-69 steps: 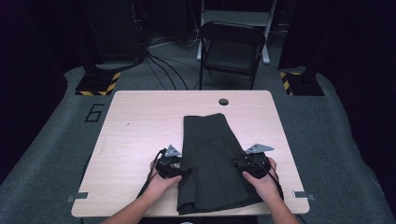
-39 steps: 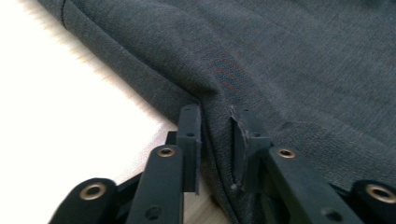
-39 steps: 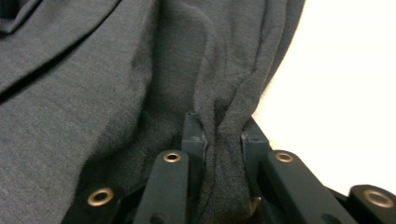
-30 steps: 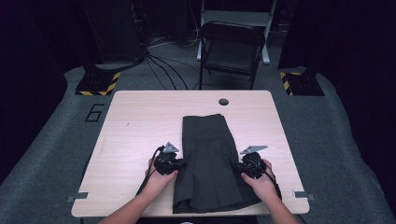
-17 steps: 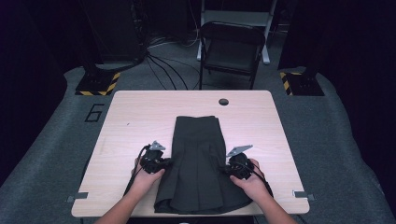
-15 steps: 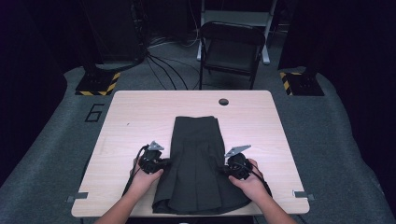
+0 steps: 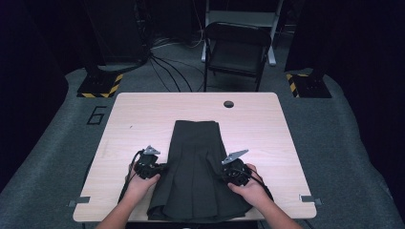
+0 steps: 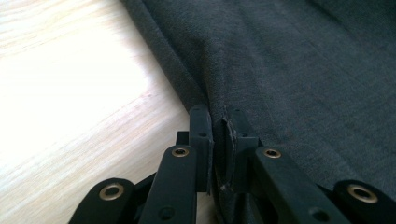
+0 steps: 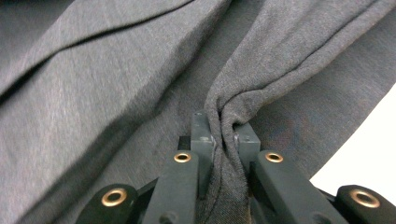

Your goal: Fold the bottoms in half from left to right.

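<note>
Here, both pairs of jaws clamp opposite side edges of the dark grey skirt lying flat on the table, left gripper and right gripper best moving evenly, fabric kept taut between them.

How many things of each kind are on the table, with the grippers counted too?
Dark grey skirt: 1
Grippers: 2, the left gripper and the right gripper, each shut on a side edge of the skirt
Total: 3
</note>
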{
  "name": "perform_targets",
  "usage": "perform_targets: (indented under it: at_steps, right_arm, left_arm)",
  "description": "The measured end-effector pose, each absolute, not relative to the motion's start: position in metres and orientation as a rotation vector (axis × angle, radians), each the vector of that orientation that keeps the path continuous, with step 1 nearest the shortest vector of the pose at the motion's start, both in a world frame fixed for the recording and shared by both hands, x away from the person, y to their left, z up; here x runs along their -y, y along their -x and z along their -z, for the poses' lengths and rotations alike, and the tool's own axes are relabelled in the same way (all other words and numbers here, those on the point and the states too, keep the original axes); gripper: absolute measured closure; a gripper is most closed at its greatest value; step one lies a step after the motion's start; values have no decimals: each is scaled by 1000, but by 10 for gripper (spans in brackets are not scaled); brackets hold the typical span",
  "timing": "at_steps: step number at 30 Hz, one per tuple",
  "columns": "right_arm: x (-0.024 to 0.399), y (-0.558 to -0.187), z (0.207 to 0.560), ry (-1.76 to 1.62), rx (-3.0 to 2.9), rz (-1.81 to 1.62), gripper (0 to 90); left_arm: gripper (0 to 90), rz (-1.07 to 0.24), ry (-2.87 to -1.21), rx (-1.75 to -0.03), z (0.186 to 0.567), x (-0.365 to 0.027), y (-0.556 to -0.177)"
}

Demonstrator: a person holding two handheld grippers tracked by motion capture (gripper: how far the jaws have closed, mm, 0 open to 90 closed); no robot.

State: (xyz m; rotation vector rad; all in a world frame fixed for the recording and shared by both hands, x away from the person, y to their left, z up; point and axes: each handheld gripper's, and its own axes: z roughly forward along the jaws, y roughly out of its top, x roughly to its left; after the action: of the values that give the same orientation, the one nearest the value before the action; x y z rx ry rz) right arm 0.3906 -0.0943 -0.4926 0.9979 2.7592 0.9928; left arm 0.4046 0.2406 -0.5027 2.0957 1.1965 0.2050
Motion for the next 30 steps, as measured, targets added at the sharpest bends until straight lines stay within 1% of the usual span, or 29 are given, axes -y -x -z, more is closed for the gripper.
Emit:
perform_targets:
  at_steps: [2,4,8,10,11,12,17,24,26,27,28,30]
  right_arm:
    - [93,-390,492,-976,-2765,-987,801]
    - [94,-390,493,-972,-2755,-1005,723]
    - [100,-391,487,-997,-2715,-1077,635]
    - [103,-392,484,-1001,-2689,-1109,617]
    - [103,-392,484,-1001,-2689,-1109,617]
    - [106,-393,482,-993,-2655,-1128,591]
    - [107,-394,481,-1034,-2613,-1145,523]
    - [107,-402,479,-1122,-2530,-1208,445]
    - [105,-407,481,-1168,-2500,-1207,441]
    - [104,-410,483,-1172,-2495,-1193,455]
    - [103,-414,486,-1199,-2493,-1167,480]
    - [102,-419,491,-1211,-2512,-1145,589]
  left_arm:
    - [829,-203,-2093,-1197,503,-242,-405]
    - [828,-208,-2098,-1186,502,-241,-404]
    - [824,-201,-2091,-1194,502,-241,-404]
    - [814,-204,-2086,-1200,503,-241,-404]
    - [792,-204,-2086,-1200,503,-241,-404]
    - [792,-208,-2090,-1194,503,-240,-404]
    - [796,-207,-2100,-1183,503,-239,-404]
    - [793,-219,-2096,-1190,504,-237,-402]
    - [788,-223,-2098,-1184,505,-237,-402]
    - [787,-216,-2113,-1176,504,-238,-402]
    - [786,-224,-2105,-1177,505,-237,-402]
    - [782,-226,-2099,-1179,506,-237,-401]
